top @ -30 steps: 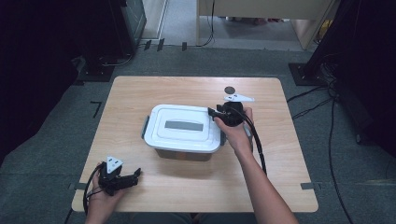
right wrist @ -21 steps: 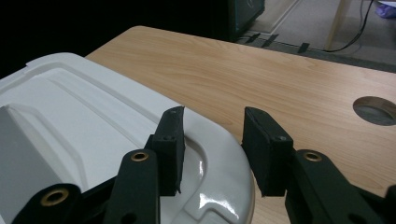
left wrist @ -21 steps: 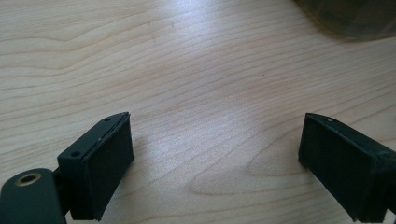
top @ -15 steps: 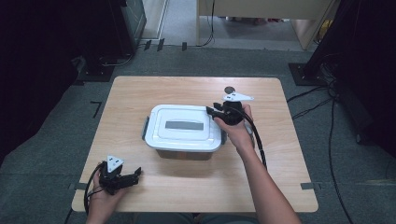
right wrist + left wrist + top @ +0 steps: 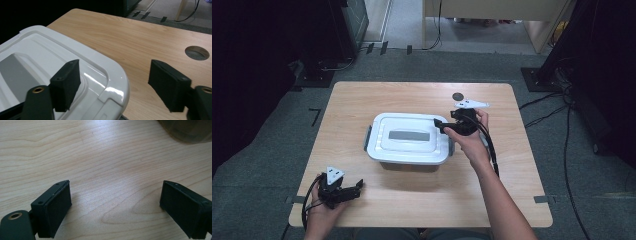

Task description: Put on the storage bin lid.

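Observation:
A white plastic box [image 5: 409,140] with a shut lid and a grey panel on top stands in the middle of the wooden table [image 5: 362,100]. My right gripper [image 5: 438,123] is open at the box's far right corner. In the right gripper view its jaws straddle that lid corner [image 5: 110,75], one finger [image 5: 66,85] over the lid and the other beside the box over bare wood. My left gripper [image 5: 356,186] rests low over the table near the front left edge, open, with only wood grain between its pads [image 5: 56,207].
A round cable hole [image 5: 457,96] lies in the table behind the right gripper. The box has grey handles at its left end [image 5: 368,138] and right end [image 5: 451,146]. Cables trail from both grippers. Dark equipment and floor cables surround the table.

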Available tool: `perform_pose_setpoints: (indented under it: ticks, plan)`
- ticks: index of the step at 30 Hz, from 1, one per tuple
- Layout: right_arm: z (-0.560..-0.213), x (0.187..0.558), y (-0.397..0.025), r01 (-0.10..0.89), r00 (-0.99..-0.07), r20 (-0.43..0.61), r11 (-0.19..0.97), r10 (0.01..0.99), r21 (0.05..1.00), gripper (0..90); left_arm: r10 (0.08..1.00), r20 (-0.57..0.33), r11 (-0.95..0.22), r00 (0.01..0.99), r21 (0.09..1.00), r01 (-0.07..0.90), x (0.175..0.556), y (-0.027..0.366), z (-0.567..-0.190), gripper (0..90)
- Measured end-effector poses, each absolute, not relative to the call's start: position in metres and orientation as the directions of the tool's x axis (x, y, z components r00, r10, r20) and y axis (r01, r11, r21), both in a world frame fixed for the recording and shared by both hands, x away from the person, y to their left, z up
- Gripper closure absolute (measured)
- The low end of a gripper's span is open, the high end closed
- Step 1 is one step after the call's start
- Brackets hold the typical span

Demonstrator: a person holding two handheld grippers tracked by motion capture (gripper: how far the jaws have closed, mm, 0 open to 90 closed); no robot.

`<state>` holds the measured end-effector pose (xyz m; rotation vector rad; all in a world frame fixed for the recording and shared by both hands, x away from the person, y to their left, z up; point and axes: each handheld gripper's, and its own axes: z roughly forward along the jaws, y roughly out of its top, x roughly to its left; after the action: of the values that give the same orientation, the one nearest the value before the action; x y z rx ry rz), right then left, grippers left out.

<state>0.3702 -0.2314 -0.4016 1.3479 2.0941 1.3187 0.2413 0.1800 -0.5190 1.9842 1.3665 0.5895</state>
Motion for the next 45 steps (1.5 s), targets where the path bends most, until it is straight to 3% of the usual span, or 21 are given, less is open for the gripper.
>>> perform_pose_setpoints:
  ticks: [13,23,45]
  plan:
    - [-0.386,0.339,-0.260,0.535,-0.500,0.195,0.125,0.844,0.836,15.8,0.935,0.003,-0.247,0.356,0.726,0.642,0.241,0.180,-0.519,10.0]
    - [-0.389,0.315,-0.296,0.543,-0.432,0.182,0.093,0.883,0.835,13.7,0.935,0.003,-0.247,0.355,0.726,0.642,0.241,0.180,-0.519,10.0]
    - [-0.448,0.270,-0.362,0.615,-0.327,0.226,0.025,0.917,0.788,13.6,0.937,0.003,-0.242,0.349,0.725,0.645,0.241,0.180,-0.519,10.0]
